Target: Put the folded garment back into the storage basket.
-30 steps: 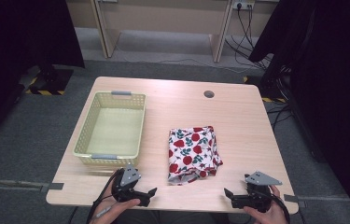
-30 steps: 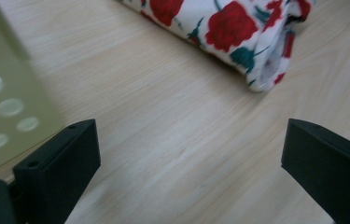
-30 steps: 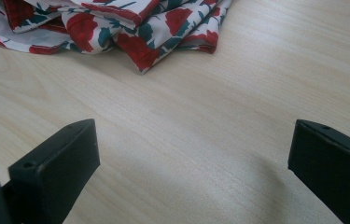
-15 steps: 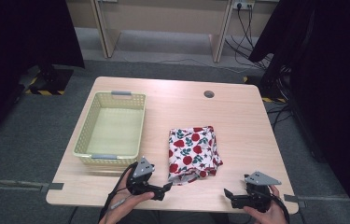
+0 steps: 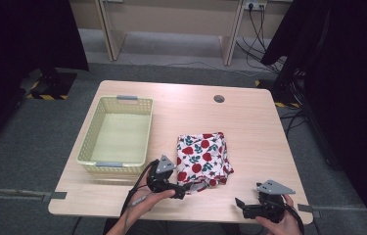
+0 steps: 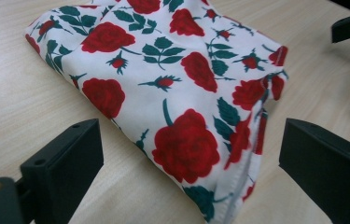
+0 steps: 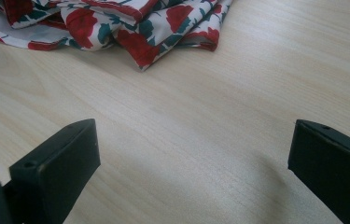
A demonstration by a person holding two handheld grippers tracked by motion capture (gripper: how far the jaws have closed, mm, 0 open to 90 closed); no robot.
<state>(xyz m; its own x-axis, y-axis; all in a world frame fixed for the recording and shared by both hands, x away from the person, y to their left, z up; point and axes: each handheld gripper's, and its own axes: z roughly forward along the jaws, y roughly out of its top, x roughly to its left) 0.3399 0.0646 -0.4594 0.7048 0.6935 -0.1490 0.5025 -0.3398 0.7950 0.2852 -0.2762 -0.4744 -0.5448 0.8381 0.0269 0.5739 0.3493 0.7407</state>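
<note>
I am holding my left gripper point(image 5: 187, 188) wide open at the near corner of the folded rose-print cloth point(image 5: 201, 157), its jaws straddling that corner without pinching it. The cloth is lying mid-table, just right of the yellow basket point(image 5: 117, 164), its long axis running away from me toward the far edge. My right gripper point(image 5: 239, 204) is resting near the front edge of the wooden table point(image 5: 249, 122), jaws spread wide and gripping nothing.

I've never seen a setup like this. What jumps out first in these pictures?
The folded cloth with red roses lies bright at the middle of the pale wooden table. The left gripper is at its near corner, jaws wide open around it. To the cloth's left sits an empty yellow basket.
</note>
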